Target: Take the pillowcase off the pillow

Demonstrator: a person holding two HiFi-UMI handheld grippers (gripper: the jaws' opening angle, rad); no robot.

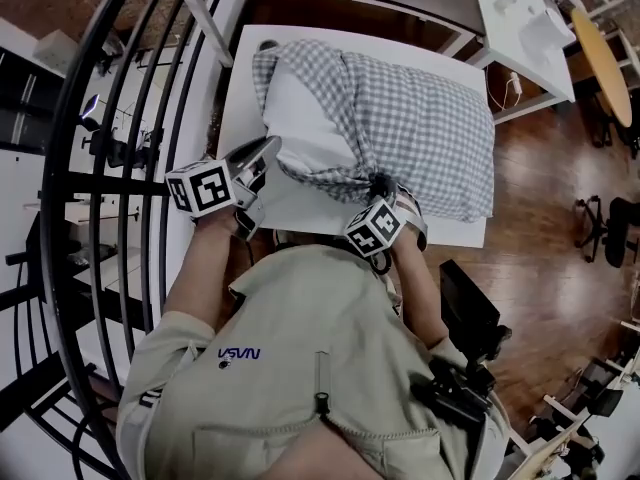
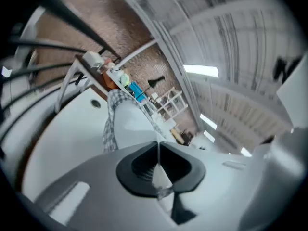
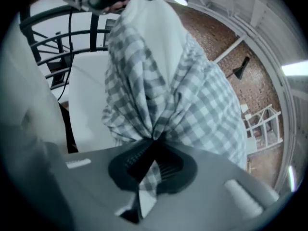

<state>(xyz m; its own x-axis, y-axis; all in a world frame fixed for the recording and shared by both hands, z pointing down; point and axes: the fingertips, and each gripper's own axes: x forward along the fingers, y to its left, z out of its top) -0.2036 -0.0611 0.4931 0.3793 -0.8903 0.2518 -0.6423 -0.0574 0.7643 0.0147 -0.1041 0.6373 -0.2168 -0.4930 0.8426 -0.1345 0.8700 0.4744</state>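
Although the head view leaves both grips unclear, the gripper views settle them. The left claw (image 2: 158,170) is closed on a white corner of the pillow (image 1: 300,118), and the right claw (image 3: 153,148) is clamped on the bunched checked pillowcase (image 1: 420,118). Half bared, the pillow lies across the white worktop (image 1: 240,88), with a bare strip on its left and its other end reaching the right edge.
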